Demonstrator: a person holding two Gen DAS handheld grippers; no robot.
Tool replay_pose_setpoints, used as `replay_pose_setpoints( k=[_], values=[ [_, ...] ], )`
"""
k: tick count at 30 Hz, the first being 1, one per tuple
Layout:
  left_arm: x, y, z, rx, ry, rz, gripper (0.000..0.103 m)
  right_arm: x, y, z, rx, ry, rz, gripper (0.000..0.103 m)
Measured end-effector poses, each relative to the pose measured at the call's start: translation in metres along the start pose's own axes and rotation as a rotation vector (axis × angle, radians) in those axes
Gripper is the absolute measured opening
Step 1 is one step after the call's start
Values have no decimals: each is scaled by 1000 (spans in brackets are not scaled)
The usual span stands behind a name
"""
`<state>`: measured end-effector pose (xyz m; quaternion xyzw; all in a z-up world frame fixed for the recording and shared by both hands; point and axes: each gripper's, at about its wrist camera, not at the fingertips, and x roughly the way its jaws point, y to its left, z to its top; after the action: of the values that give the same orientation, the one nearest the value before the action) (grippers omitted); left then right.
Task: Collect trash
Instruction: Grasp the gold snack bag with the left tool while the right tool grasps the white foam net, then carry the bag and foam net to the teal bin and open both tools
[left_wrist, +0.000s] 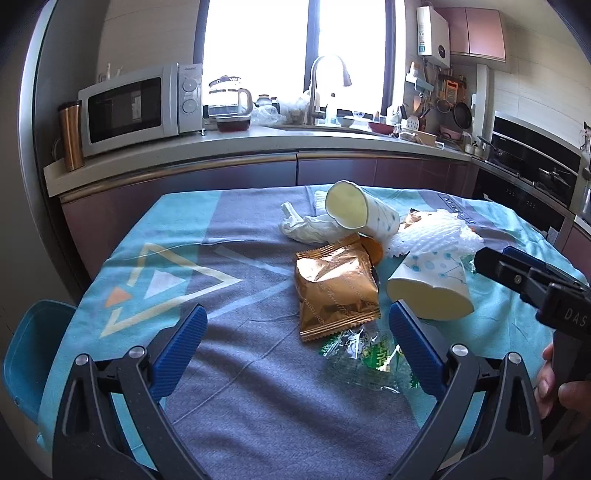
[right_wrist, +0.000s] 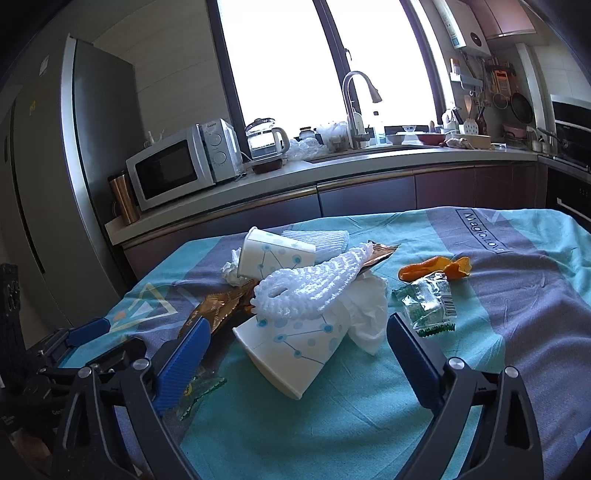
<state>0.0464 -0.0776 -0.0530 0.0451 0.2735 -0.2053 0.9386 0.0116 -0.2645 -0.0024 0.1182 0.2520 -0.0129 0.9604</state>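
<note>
Trash lies in a pile on the teal and grey tablecloth (left_wrist: 207, 354). My left gripper (left_wrist: 297, 317) is open, its blue fingers either side of a gold foil wrapper (left_wrist: 336, 291) and a clear green wrapper (left_wrist: 365, 354). Behind them lie a tipped paper cup (left_wrist: 364, 216), a crumpled tissue (left_wrist: 306, 227) and white foam netting (left_wrist: 432, 232). My right gripper (right_wrist: 297, 332) is open around a second tipped paper cup (right_wrist: 295, 350), without touching it. The foam netting (right_wrist: 306, 291) rests on that cup. Orange peel (right_wrist: 432, 269) and another green wrapper (right_wrist: 428, 306) lie to the right.
A blue plastic container (left_wrist: 29, 343) sits below the table's left edge. The kitchen counter (left_wrist: 258, 140) runs behind the table with a microwave (left_wrist: 140, 107), a kettle (left_wrist: 229, 98) and a sink tap (left_wrist: 317, 85). A tall fridge (right_wrist: 55, 177) stands at the left.
</note>
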Motion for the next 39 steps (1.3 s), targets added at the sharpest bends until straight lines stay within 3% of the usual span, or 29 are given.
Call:
replay_pose_setpoints(
  k=[6,9,11,13,16,17,22,26,28,39],
  values=[
    [39,-1,9,-7,115,-95,96,17,-8,15,52,20,48,92],
    [52,-8,12,24,155,-95,94,28,-12,20,84,44,67,90],
    [60,-10,14,22,182,-109,89,33,-15,21,103,64,85,84],
    [70,-11,16,16,217,-135,85,38,-18,21,123,89,103,71],
    [83,-11,14,7,266,-163,66,45,-23,19,155,122,123,54],
    [85,-10,14,0,279,-172,64,46,-25,19,163,127,128,51],
    [82,-6,14,-25,256,-188,62,41,-27,17,179,119,146,36],
    [69,2,10,-36,234,-189,61,35,-24,19,159,102,162,18],
    [61,4,10,-40,222,-193,55,30,-20,20,144,90,166,16],
    [9,40,17,-63,118,-141,54,0,6,31,83,35,251,12]
  ],
)
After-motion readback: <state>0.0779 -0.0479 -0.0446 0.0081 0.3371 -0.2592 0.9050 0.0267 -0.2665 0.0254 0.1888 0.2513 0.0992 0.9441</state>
